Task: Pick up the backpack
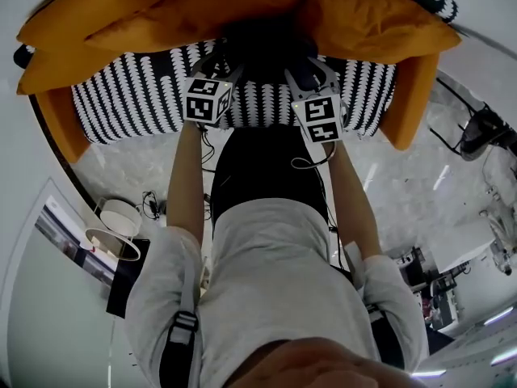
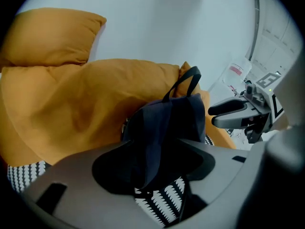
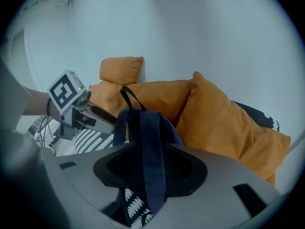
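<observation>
Looking straight down the left tool: its jaws stand wide apart with nothing clamped. The dark navy backpack sits right in the gap, its fabric spilling into the opening, but the pads are not pressing on it. Under the jaws, a slice of the black-and-white patterned seat shows through.

Over to the right tool: jaws parted here too. A blue shoulder strap runs straight down through the middle of the opening, loose between the two sides and not pinched. The same patterned seat peeks out below it.

Just ahead of both tools the backpack stands upright on that seat, and its thin carry handle loops up above the top. Each tool shows up in the other's view, off to the side of the bag. The pair flank it, one on each side, both angled down at it. From the head view, the two marker cubes sit side by side over the seat's front edge, with the person's forearms reaching out to them.

Beyond the bag, big orange cushions are piled against its back and spread out to both sides of the tools. Farthest off, a plain pale wall rises behind the cushions.
</observation>
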Tool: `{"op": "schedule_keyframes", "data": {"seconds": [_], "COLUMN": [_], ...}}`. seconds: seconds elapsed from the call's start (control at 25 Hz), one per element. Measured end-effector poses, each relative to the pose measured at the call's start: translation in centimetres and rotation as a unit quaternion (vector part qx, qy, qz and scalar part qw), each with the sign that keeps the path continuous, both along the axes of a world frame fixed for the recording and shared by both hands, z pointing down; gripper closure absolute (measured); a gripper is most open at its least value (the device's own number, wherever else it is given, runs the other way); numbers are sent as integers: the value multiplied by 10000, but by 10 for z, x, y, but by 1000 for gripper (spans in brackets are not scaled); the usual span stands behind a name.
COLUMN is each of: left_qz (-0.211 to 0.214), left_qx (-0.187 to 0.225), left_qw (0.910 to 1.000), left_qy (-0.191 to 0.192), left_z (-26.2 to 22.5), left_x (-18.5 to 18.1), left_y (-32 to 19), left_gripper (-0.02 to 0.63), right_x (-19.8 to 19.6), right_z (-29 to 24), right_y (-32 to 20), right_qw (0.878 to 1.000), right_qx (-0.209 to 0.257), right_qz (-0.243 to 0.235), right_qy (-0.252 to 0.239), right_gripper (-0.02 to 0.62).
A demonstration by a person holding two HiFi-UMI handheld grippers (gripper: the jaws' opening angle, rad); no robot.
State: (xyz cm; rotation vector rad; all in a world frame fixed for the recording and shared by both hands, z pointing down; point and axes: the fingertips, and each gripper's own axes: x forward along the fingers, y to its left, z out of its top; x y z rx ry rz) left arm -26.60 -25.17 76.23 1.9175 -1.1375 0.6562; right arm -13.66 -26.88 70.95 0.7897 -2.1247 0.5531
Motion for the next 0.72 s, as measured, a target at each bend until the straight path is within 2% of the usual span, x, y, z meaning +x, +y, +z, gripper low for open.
{"op": "schedule_keyframes", "data": {"seconds": [0.24,0.4,0.72], "left_qz": [100,4,172], "left_qx": [139,148,130], "left_qw": [9998,9998,9994], "left_qy": [64,152,262], "left_z": [7,13,21], "left_x": [9,12,26], "left_y": [-9,-14,-18], "left_gripper": [345,345,345], "right_x": [-10,-13,-21], "right_z": [5,12,26], "right_y": [-7,-9,-12], "right_qw": [9998,9998,9997], "right_qx": [53,43,-34], "right_qz": [-159,-126,-185], "right_qy": [103,132,179], "right_gripper": [371,367,366]}}
